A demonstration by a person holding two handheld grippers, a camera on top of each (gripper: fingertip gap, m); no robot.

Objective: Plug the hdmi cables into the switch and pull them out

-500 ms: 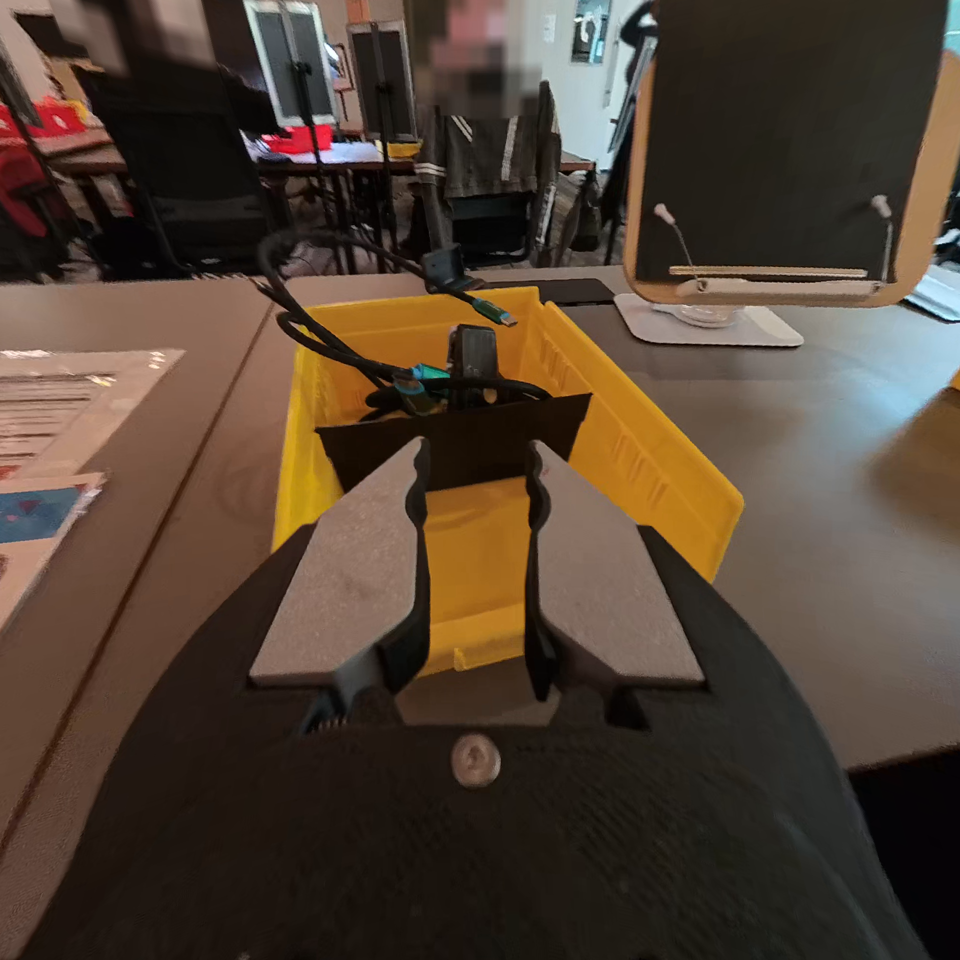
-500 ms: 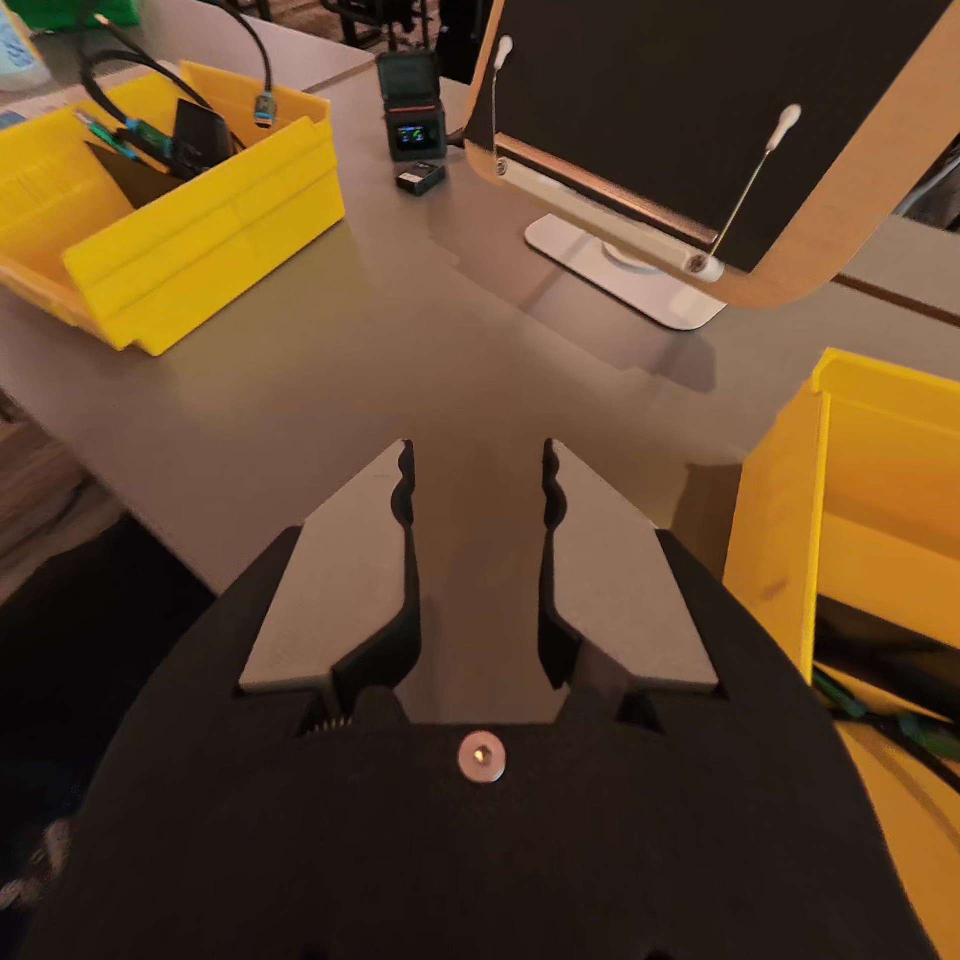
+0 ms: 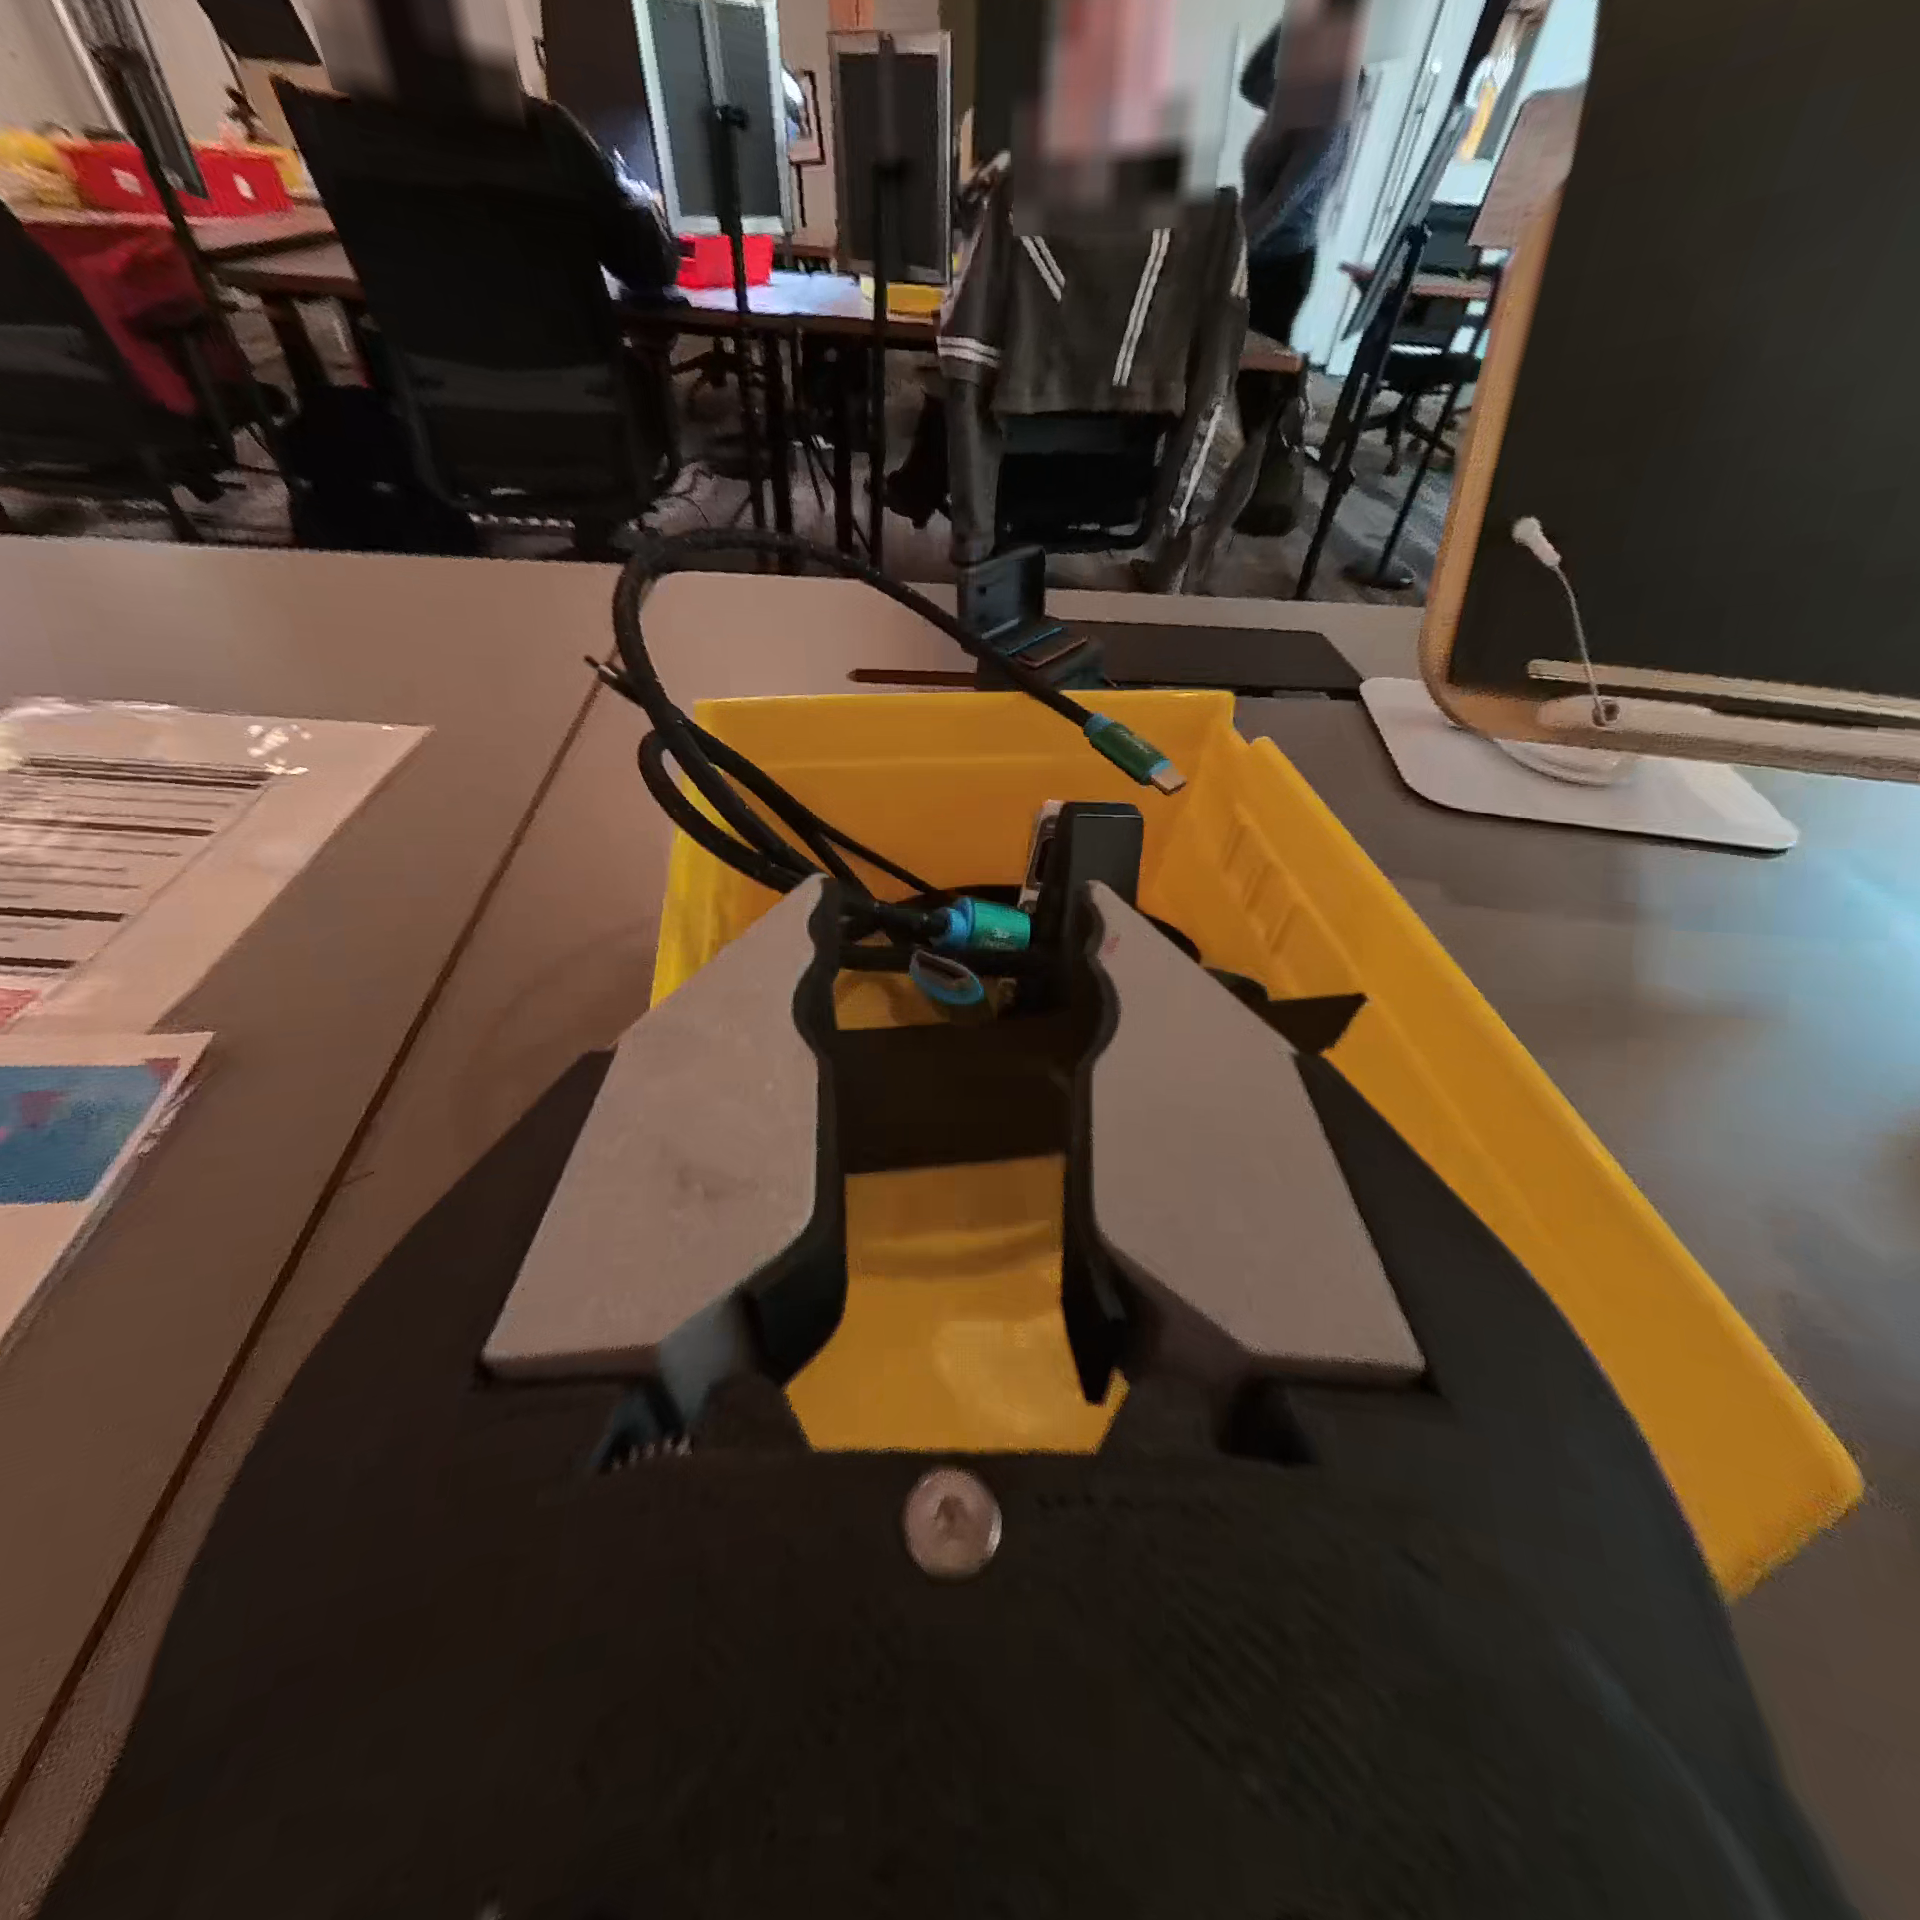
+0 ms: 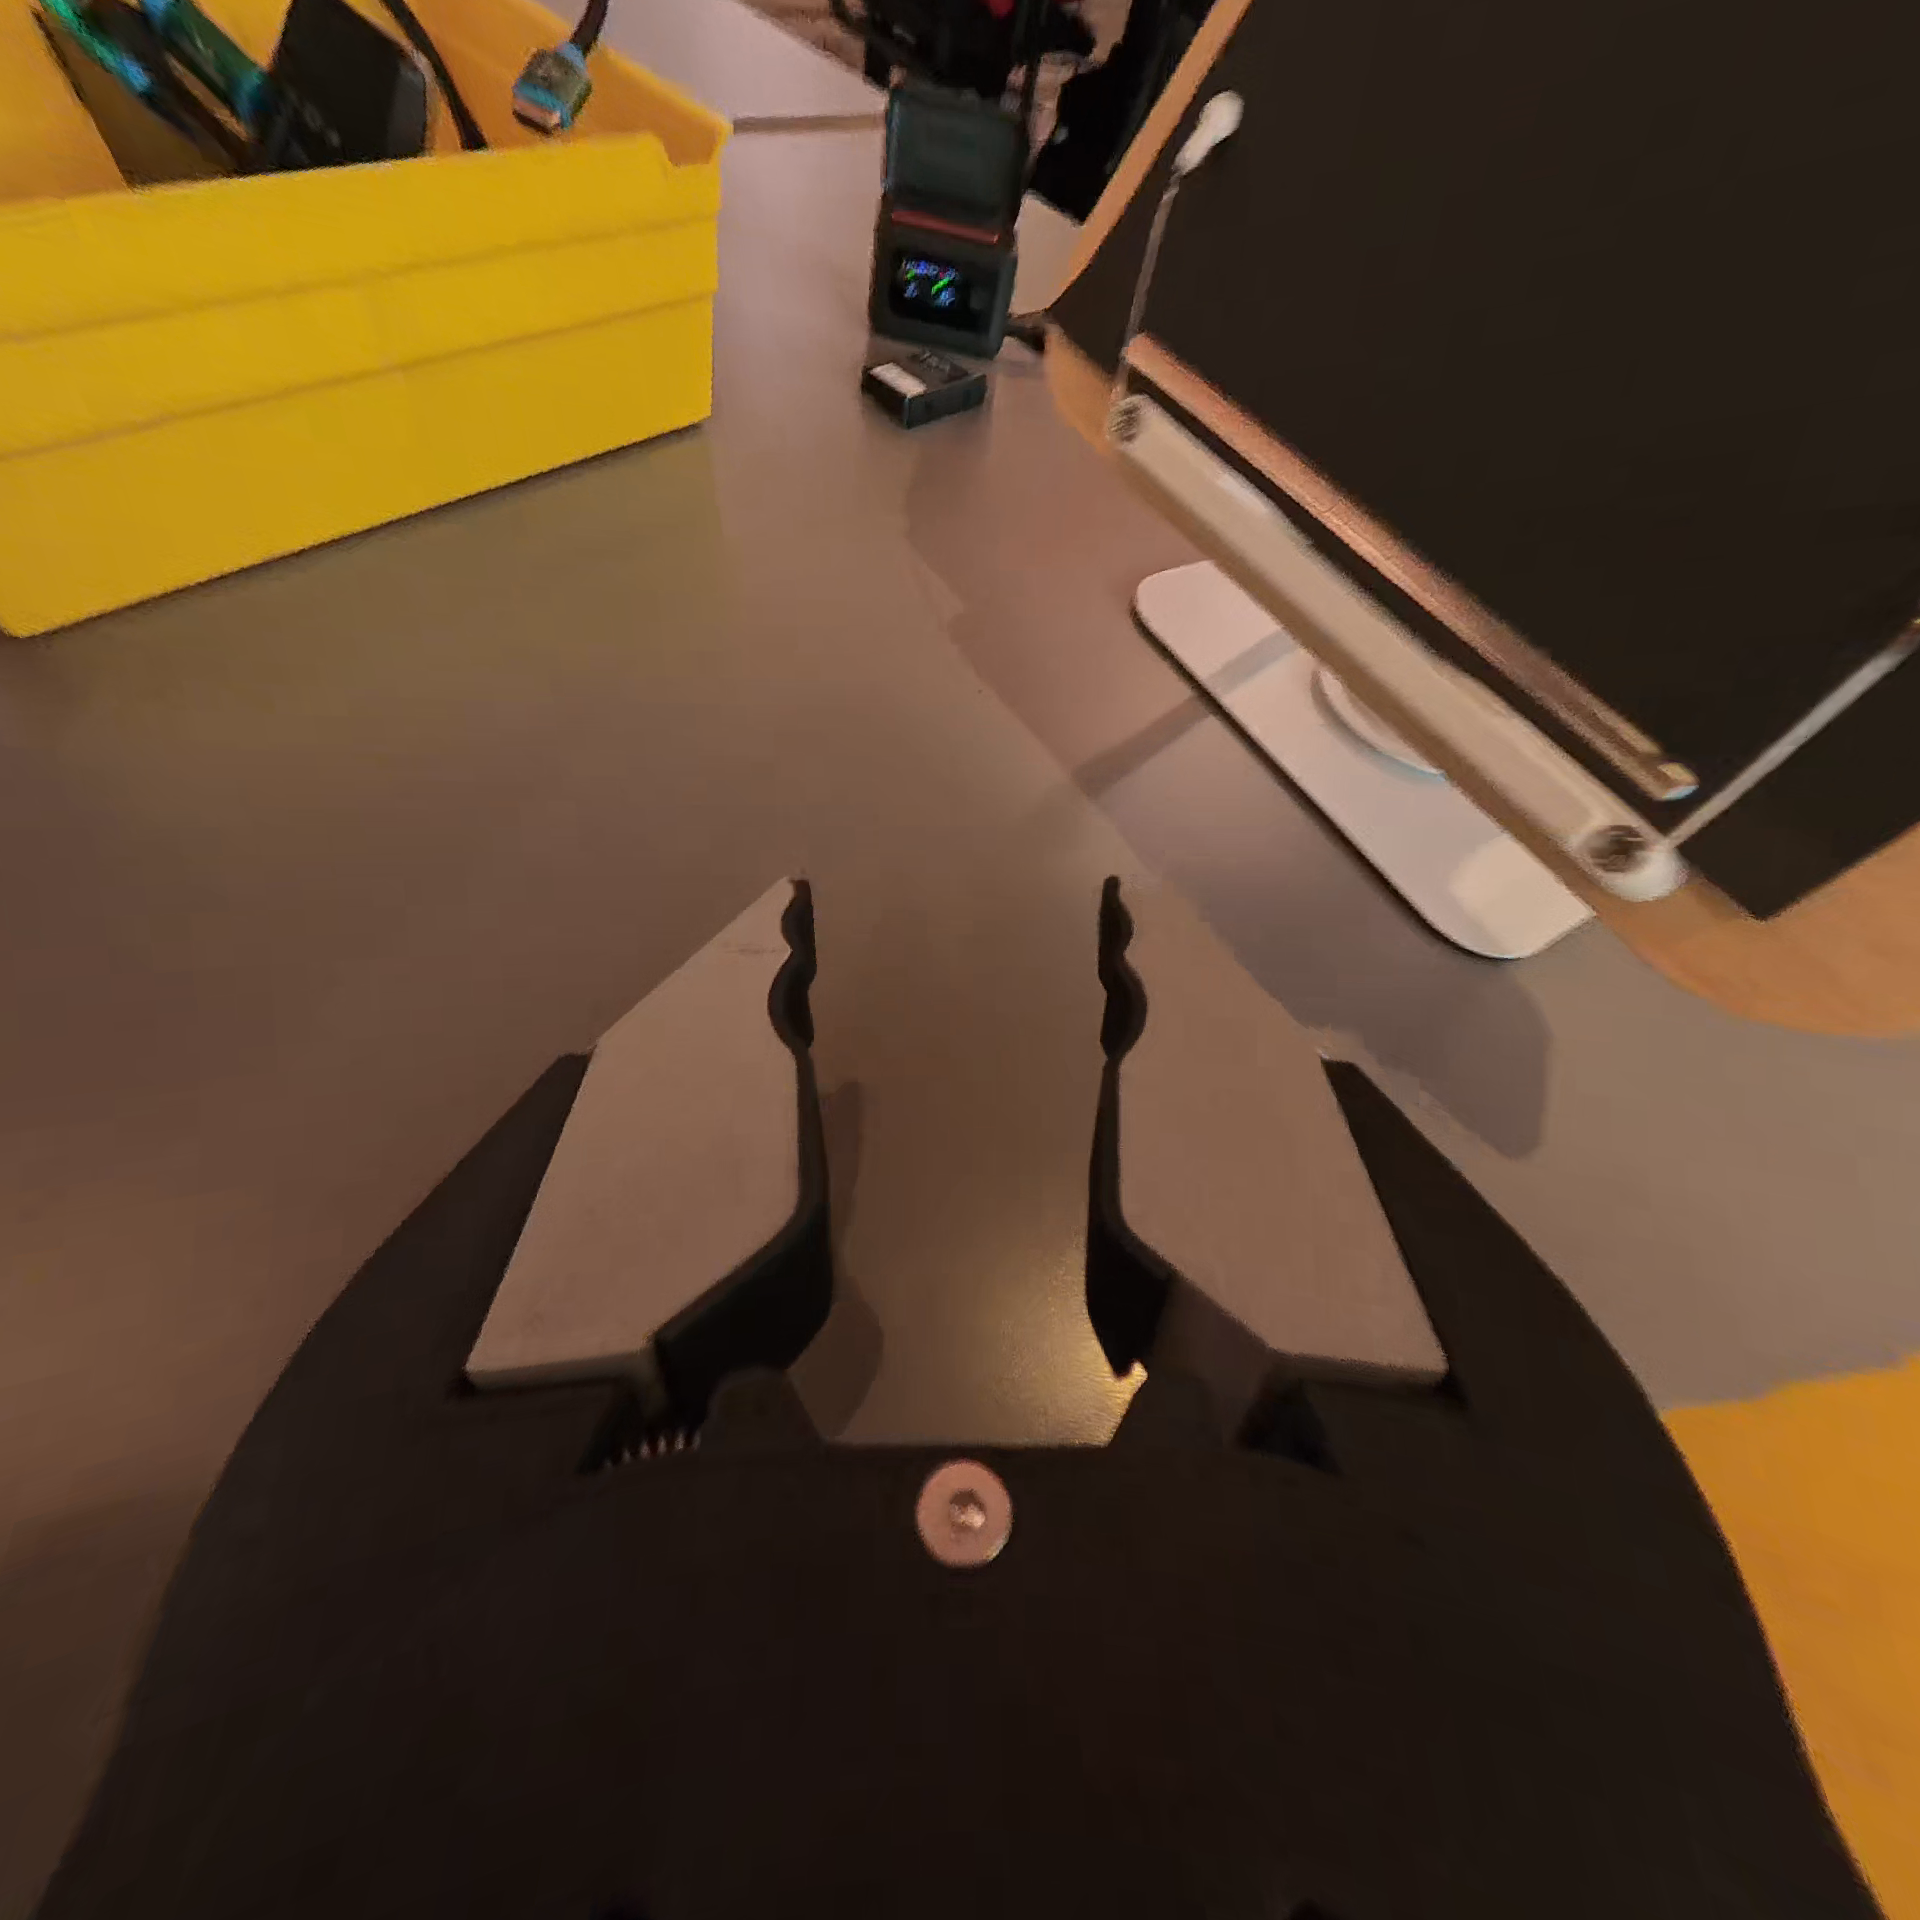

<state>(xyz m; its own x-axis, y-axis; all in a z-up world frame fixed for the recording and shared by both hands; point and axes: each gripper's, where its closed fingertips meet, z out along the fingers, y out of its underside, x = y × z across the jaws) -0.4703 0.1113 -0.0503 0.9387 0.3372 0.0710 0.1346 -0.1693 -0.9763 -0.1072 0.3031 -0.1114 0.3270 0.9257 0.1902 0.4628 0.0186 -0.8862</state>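
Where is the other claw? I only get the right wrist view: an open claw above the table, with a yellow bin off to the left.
Observer: The left claw hovers over that yellow bin, open and holding nothing.
Operator: What is in front of it?
Observer: The black switch stands on end just beyond its tips, with teal cable plugs beside it.
Operator: Is there anything on the bin's far side?
Observer: Papers lie on the table there.
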